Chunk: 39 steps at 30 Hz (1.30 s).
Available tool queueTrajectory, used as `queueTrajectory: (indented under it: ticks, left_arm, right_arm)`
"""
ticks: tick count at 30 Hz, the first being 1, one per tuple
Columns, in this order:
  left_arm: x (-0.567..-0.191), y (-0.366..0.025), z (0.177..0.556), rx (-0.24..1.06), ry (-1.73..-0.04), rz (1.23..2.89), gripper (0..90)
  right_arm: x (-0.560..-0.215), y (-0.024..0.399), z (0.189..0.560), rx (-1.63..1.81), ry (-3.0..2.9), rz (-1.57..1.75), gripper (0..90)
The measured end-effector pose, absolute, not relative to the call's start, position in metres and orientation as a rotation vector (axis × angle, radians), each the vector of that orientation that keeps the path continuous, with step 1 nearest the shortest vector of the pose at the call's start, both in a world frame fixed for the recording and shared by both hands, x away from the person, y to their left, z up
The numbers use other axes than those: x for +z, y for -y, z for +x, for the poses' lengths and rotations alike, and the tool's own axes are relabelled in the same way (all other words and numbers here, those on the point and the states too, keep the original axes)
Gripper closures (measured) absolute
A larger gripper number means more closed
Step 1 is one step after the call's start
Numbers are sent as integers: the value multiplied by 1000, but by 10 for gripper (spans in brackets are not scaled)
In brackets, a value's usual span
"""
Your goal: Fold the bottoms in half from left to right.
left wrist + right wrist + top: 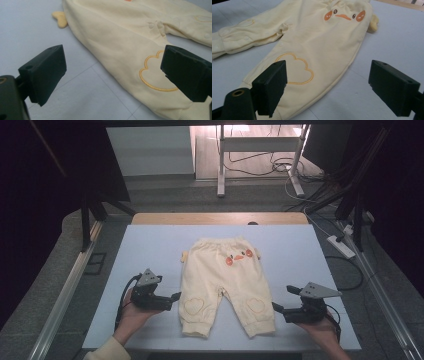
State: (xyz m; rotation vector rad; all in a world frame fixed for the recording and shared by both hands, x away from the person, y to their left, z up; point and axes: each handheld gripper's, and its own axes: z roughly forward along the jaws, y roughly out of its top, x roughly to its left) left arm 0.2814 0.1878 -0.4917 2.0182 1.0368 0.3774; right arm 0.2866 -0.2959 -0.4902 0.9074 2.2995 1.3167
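A pair of small cream baby trousers (225, 282) lies flat in the middle of the pale blue table (150, 245), waist away from me, legs toward me. An orange duck face is stitched near the waist (343, 15), and a heart outline sits on each knee (155, 75) (295, 68). My left gripper (176, 296) rests open just left of the left leg, nothing between its jaws (112, 75). My right gripper (285, 300) stands open beside the right leg's cuff, jaws wide apart and empty (329, 87).
A wooden strip (220, 218) borders the table's far edge. Beyond it stand a white frame's legs (220, 170) and loose cables (310, 180) on the floor. A power strip (341, 246) lies off the table's right side. Metal rails (65, 290) flank the table.
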Motion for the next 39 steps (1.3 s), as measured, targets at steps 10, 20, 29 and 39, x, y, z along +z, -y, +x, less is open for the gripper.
queueTrajectory:
  ticks: [10, 20, 29, 39]
  left_arm:
    - [-487, -178, 287, 354, -1003, 2064, 66]
    - [-484, -170, 302, 361, -992, 2083, 72]
    - [-481, -173, 302, 356, -989, 2060, 74]
    - [-480, -174, 302, 351, -985, 2060, 75]
  right_arm:
    - [-488, 289, 286, 1330, -2300, 897, 159]
    - [-483, 275, 288, 1385, -2319, 873, 161]
    - [-483, 257, 287, 1380, -2352, 830, 162]
    - [-485, 221, 286, 1391, -2419, 754, 163]
